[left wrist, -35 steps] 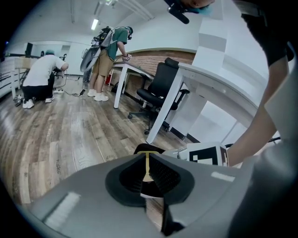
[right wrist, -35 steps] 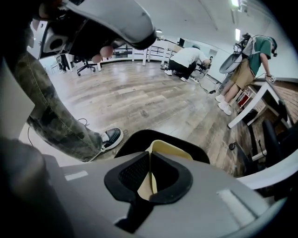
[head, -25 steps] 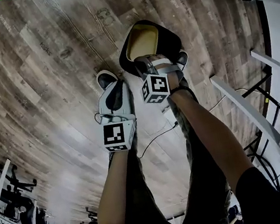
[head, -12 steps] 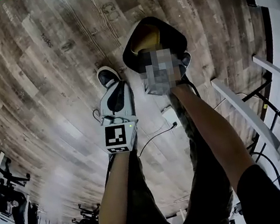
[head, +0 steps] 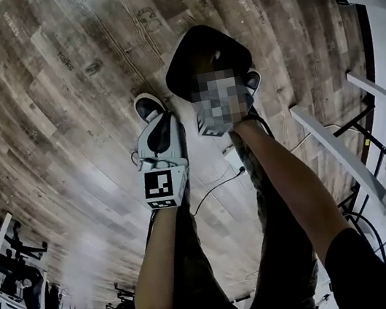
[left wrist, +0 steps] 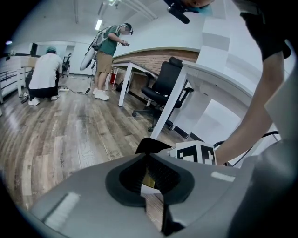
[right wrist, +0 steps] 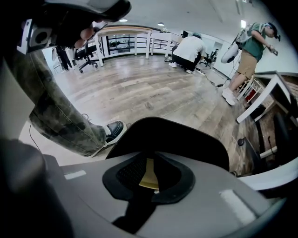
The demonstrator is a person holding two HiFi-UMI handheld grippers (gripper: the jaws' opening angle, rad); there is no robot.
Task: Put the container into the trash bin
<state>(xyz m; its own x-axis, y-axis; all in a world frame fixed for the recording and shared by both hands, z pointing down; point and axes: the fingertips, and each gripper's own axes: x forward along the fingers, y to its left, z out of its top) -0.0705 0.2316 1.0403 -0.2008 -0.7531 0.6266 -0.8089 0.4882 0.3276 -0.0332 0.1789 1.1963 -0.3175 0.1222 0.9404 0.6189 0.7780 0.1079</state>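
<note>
Opening right tool (right wrist: 149, 162) over the black trash bin (head: 190, 54) on the floor (head: 58, 100) | tan container (right wrist: 149, 179) seen between its parting jaws, at the bin's mouth | left tool (head: 161, 126) narrow, jaws together, empty, beside bin.

open floor (head: 58, 100) left of trash bin (head: 197, 49); desk frame (head: 336, 150) crowds right; shoe (head: 146, 108) beside bin.
</note>
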